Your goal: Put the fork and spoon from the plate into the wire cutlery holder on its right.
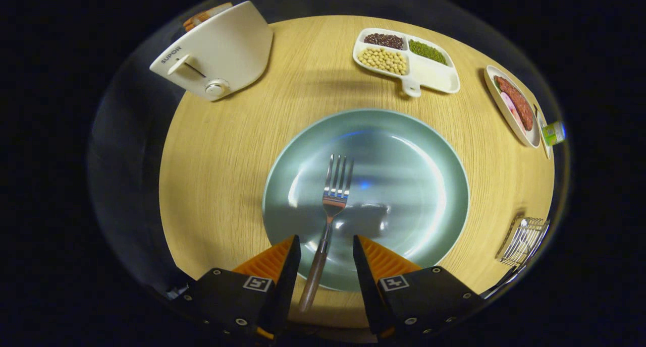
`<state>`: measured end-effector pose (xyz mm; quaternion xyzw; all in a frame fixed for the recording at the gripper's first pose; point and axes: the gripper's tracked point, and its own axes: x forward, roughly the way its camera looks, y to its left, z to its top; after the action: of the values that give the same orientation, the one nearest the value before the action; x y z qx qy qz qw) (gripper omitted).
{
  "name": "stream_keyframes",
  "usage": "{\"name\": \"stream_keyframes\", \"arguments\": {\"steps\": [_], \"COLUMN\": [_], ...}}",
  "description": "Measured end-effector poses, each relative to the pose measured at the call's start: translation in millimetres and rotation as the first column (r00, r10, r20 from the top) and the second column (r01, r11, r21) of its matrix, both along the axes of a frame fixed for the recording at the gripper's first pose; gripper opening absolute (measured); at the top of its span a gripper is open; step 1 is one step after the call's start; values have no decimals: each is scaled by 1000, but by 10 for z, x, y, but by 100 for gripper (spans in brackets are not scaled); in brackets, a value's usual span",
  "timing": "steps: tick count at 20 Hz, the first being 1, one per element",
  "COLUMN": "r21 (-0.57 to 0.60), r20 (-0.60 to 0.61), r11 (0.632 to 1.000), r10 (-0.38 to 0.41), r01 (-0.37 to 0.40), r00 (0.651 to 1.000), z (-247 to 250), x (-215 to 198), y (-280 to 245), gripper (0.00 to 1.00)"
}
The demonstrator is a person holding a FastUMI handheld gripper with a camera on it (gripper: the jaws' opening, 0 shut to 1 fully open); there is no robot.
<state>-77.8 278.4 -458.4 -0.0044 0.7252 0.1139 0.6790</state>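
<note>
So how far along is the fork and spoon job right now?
Possibly halfway. The plate carries just the fork, and a handle seems to stick out of the holder to its right, perhaps the spoon, though that is too small to tell. In hand: the open tool straddles the fork's handle, fingers not yet pressing on it. Left: grip the fork, lift it and drop it into the holder.
</note>
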Motion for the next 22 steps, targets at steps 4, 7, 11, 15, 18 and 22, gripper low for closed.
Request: {"name": "stream_keyframes", "arguments": {"steps": [4,7,11,15,18,22], "r21": [-36,-28,-3,67,107,157], "r20": [-35,-24,49,126,183,232], "r11": [999,999,998,990,983,968], "r10": [-16,-45,-67,-128,-166,-230], "r01": [15,45,67,121,148,197], "r00": [999,999,997,984,969,945], "z": [-98,-96,-32,153,352,660], "x": [-68,-42,50,223,327,391], "y": [-16,-26,-95,-162,-271,-507], "gripper": [36,10,5,5,4,5]}}
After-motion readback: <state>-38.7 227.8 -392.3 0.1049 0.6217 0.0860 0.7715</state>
